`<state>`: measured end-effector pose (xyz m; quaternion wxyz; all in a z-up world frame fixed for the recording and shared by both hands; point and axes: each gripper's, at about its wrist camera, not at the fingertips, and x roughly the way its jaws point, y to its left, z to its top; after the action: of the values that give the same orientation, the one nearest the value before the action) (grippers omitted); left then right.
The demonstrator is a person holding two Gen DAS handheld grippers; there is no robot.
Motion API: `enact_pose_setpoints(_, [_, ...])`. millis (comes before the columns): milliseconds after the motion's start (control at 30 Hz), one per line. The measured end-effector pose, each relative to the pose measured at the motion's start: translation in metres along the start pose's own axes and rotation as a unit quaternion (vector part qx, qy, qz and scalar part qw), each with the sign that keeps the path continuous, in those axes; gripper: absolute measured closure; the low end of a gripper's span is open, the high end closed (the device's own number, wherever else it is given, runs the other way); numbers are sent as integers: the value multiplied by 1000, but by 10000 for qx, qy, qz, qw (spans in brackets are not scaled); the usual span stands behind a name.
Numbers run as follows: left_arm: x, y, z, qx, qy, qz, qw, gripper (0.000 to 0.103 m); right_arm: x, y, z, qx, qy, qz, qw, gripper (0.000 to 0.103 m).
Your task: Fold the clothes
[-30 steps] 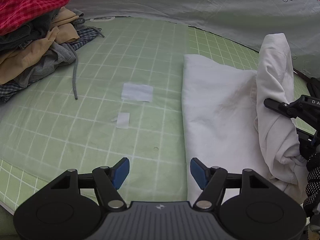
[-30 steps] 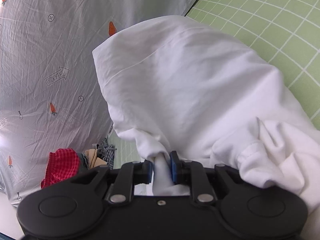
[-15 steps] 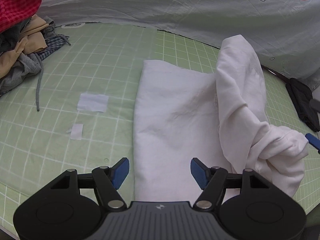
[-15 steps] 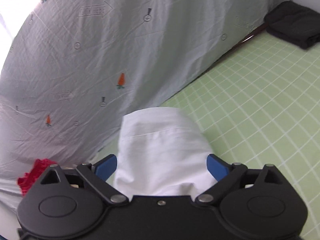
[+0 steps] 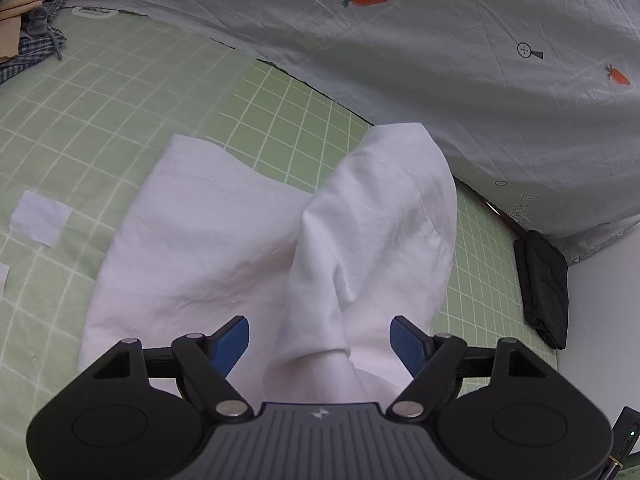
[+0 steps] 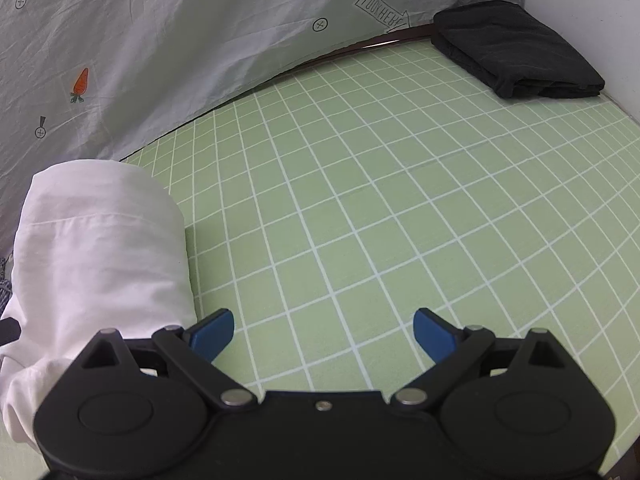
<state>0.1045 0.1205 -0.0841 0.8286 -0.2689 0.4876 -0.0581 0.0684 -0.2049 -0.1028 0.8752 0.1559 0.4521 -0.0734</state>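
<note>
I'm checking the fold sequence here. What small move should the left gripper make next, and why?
Probably finish closing the left gripper on the white garment: its jaws are closing around the raised fold without pressing it yet, while the right gripper is open over bare green mat.

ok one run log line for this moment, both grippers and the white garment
left gripper: closing, white garment fold between pads, not gripped | right gripper: open, empty, beside garment | black folded cloth: far corner

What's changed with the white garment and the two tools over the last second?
The right tool let go of the white garment and swung off it over bare green mat, jaws wide. The left tool moved across to straddle the garment's raised fold, its jaws closing, pads not yet pressing. The black folded garment stayed put.
</note>
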Motion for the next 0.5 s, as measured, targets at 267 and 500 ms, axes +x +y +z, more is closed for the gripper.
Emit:
enact_pose_setpoints(267, [-14,30,-5,-399,-25,-502,9979,90,10,3,-2,18,146,20,9999,6])
enact_pose_setpoints(500, [-64,84,-12,-682,-538,-486,9950,90,4,22,-25,-32,205,20,9998,6])
